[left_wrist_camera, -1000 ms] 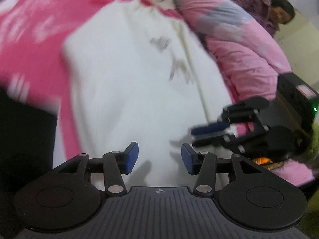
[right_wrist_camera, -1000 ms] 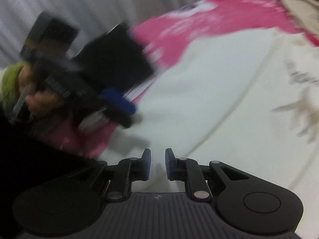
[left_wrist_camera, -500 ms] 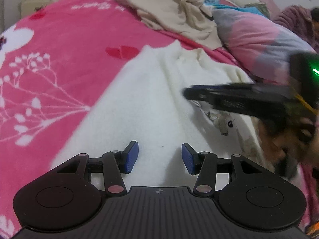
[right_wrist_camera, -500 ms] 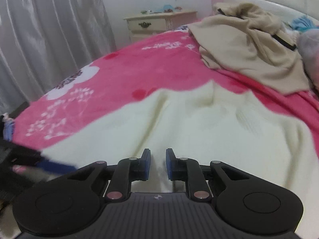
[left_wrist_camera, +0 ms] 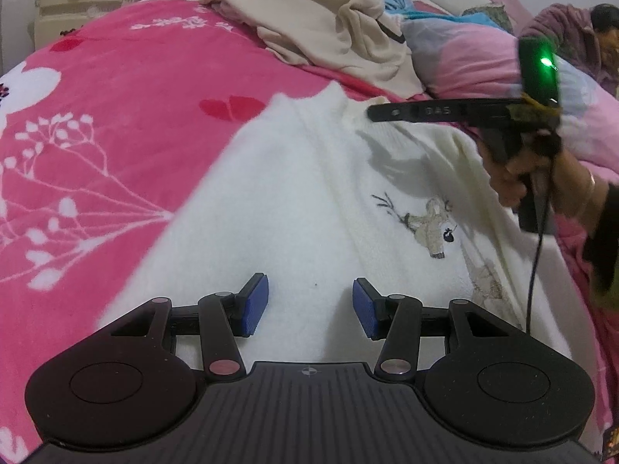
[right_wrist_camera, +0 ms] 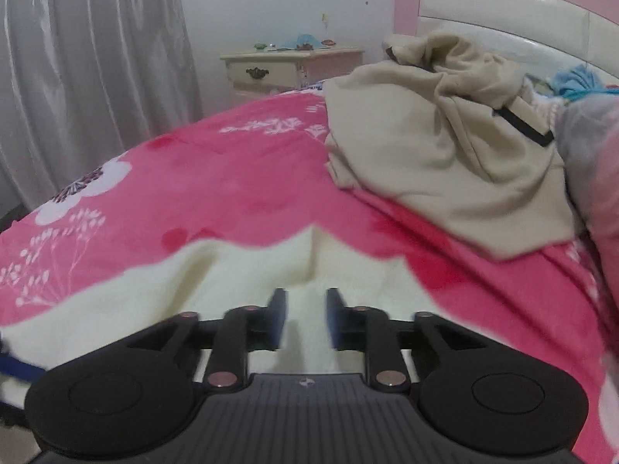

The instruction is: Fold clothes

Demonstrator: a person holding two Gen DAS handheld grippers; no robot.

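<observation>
Right wrist: blurred gripper (right_wrist_camera: pixel 306 319) fingertips.

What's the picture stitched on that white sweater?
A beige-brown deer with antlers, embroidered on the white sweater; it shows best in the left wrist view.

Room light is soft and even, indoor, source unclear. Left wrist view is sharp; the white sweater (left_wrist_camera: pixel 294 201) runs near blown-out and loses its knit texture, and a soft shadow lies on it under the right gripper (left_wrist_camera: pixel 371 113). A green LED (left_wrist_camera: pixel 546 62) flares on that gripper's body. Right wrist view is motion-smeared, worst at its blue pads (right_wrist_camera: pixel 279 319) and the sweater edge. Strong fisheye bending, dark vignette in the corners.
</observation>
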